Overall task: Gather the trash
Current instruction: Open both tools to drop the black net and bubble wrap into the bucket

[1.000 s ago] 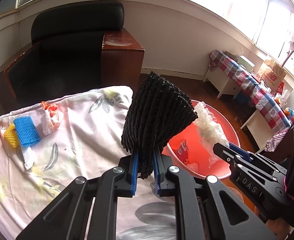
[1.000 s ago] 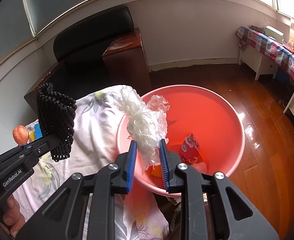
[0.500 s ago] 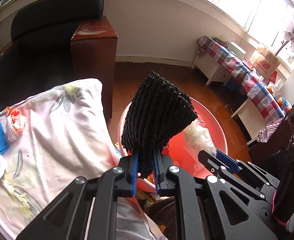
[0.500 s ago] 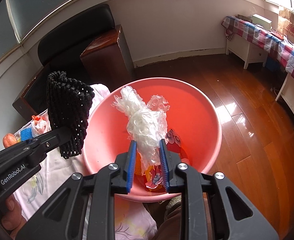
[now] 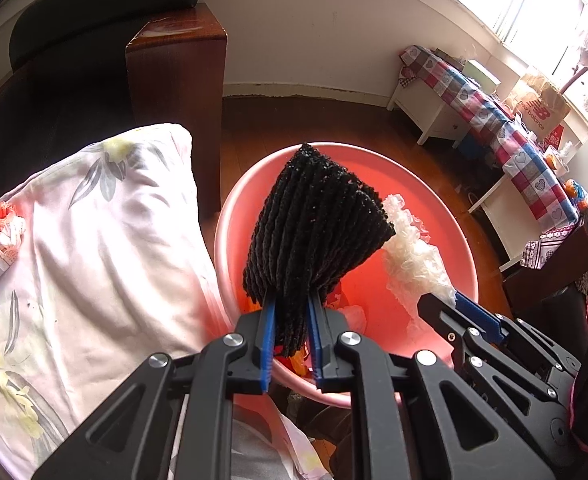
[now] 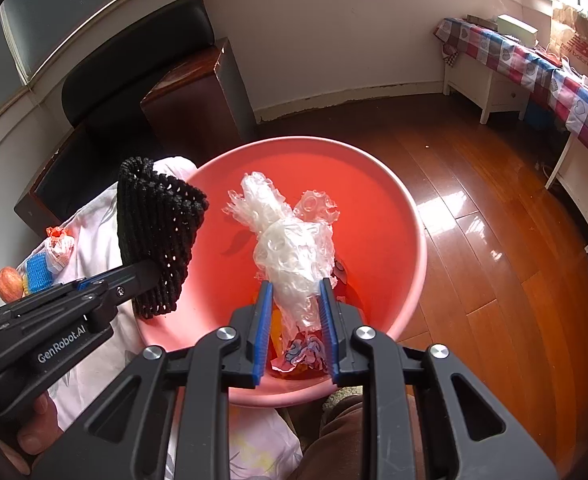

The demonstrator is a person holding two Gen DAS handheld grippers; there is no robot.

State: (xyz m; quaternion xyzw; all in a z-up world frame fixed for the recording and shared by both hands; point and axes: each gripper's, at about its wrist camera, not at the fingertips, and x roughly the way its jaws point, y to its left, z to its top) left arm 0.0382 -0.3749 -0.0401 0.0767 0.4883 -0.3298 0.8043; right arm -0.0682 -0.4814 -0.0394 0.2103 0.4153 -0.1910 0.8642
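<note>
Black foam net (image 5: 315, 236) clamped in left tool (image 5: 290, 344), long axis upright over pink basin (image 6: 409, 220), crumpled clear plastic (image 6: 294, 256) pinched in right tool (image 6: 295, 320), pointing far-left.

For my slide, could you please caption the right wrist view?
Right gripper holds clear plastic over the red basin; left gripper holds black netting beside it.

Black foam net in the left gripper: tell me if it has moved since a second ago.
Yes. The black foam net has moved right off the floral cloth and is now over the red basin.
</note>
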